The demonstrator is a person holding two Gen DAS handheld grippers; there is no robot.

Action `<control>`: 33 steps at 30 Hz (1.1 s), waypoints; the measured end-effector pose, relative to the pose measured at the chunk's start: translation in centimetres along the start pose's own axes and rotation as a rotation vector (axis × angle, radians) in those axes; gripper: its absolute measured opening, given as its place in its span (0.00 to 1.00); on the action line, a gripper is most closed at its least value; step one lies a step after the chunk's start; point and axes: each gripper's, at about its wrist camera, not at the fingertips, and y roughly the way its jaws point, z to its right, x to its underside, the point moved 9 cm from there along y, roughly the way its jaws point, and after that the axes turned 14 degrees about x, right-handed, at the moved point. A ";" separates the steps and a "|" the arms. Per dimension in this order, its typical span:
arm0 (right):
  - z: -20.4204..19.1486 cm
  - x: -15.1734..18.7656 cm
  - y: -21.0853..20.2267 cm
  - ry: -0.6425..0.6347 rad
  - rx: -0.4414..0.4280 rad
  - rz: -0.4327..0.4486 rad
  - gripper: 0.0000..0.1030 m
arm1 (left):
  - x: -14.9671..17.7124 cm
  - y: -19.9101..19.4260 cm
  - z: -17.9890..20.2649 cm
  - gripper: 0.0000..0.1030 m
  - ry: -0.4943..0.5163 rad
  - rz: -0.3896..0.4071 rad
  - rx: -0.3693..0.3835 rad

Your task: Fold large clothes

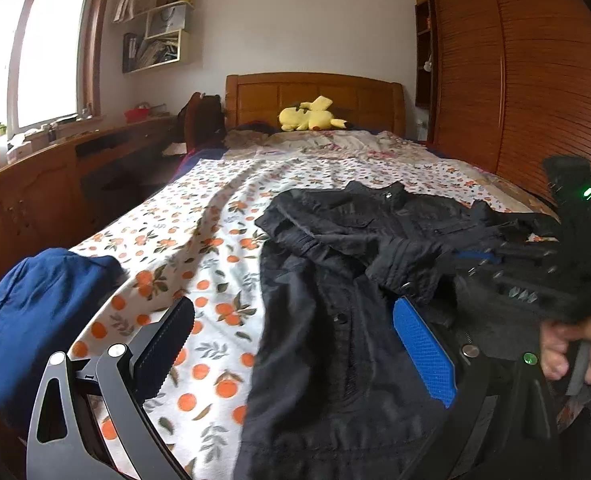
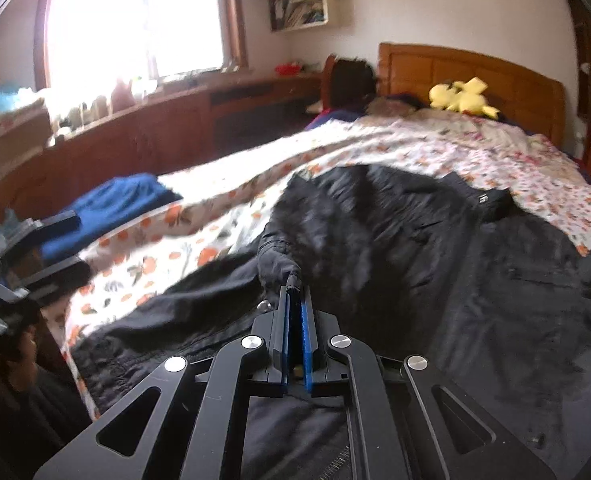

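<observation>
A large black button-front jacket of thin woven cloth lies spread across the near half of a wooden-framed bed covered by a white sheet printed with oranges, its collar toward twelve o'clock and its hem toward six in the left wrist view. One sleeve is laid across the chest.

The right gripper, black with blue ribbed pads, has its fingers pressed together on a cuff of the jacket's sleeve, which bunches up just beyond the tips at twelve o'clock. The view here is blurred, so the cloth's folds are hard to read.

The left gripper has its fingers wide apart, holding nothing; the jacket's front lies between and beyond them.

A folded dark blue garment sits on the bed's edge at nine o'clock of the jacket, apart from it. A yellow plush toy rests against the wooden headboard at twelve o'clock.
</observation>
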 end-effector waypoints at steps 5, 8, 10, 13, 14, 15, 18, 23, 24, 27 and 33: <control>3.2 -0.5 -3.1 0.048 0.014 0.043 0.04 | -0.5 1.2 1.9 0.97 0.007 0.000 0.024; 5.1 0.0 -4.6 0.069 0.028 0.052 0.04 | -0.7 1.8 3.1 0.97 0.016 0.001 0.040; 5.9 0.4 -5.1 0.078 0.035 0.053 0.04 | -0.9 2.4 3.9 0.97 0.023 0.001 0.049; 7.6 1.0 -5.8 0.099 0.053 0.056 0.04 | -1.0 3.1 4.9 0.97 0.029 -0.003 0.063; 8.5 1.2 -6.0 0.112 0.062 0.056 0.04 | -1.0 3.4 5.2 0.97 0.032 -0.005 0.068; 9.0 1.3 -6.1 0.120 0.069 0.054 0.04 | -1.0 3.5 5.5 0.97 0.035 -0.005 0.071; 11.6 1.9 -6.2 0.158 0.104 0.048 0.04 | -0.9 4.3 6.5 0.97 0.046 -0.012 0.082; 15.6 2.9 -6.3 0.212 0.177 0.038 0.04 | -0.6 5.4 7.8 0.97 0.058 -0.027 0.099; 16.7 3.3 -6.2 0.226 0.200 0.030 0.04 | -0.6 5.6 8.0 0.97 0.060 -0.028 0.103; 18.7 4.1 -5.7 0.250 0.250 0.002 0.04 | -0.4 6.0 8.7 0.97 0.065 -0.032 0.112; 20.7 5.6 -4.7 0.234 0.360 -0.037 0.20 | -0.1 6.8 9.7 0.97 0.075 -0.043 0.125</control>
